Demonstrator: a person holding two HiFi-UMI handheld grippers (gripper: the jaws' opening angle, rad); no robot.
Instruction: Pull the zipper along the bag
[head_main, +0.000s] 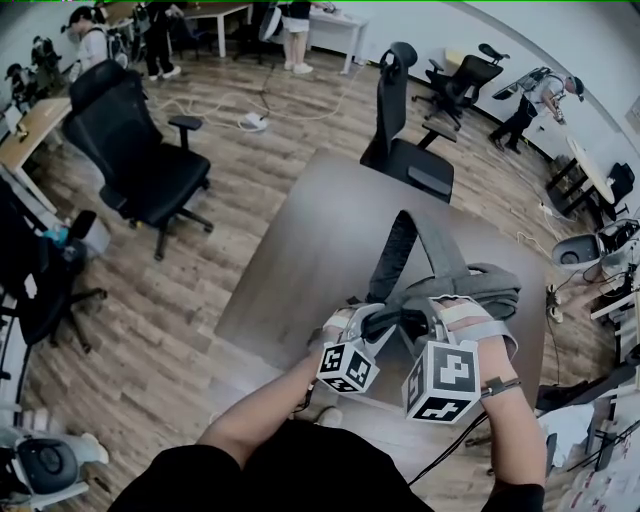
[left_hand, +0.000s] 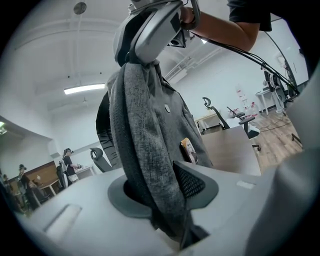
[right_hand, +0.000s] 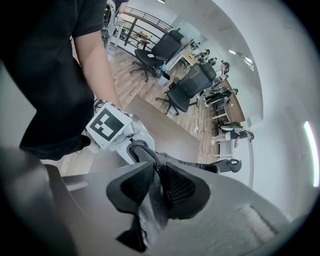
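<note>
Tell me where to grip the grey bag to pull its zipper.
Pinch a thin fold of the grey bag beside the zipper line, coming from the near end, squeezing both faces flat. It is limp cloth; the left claw and right claw pinch such folds.

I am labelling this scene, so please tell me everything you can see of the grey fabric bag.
The grey fabric bag is soft, felt-like cloth with two long straps running away across the brown table, where it lies crumpled. Its near end is raised: the left gripper pinches a thick fold, and the right gripper pinches a thin edge beside a dark zipper line.
</note>
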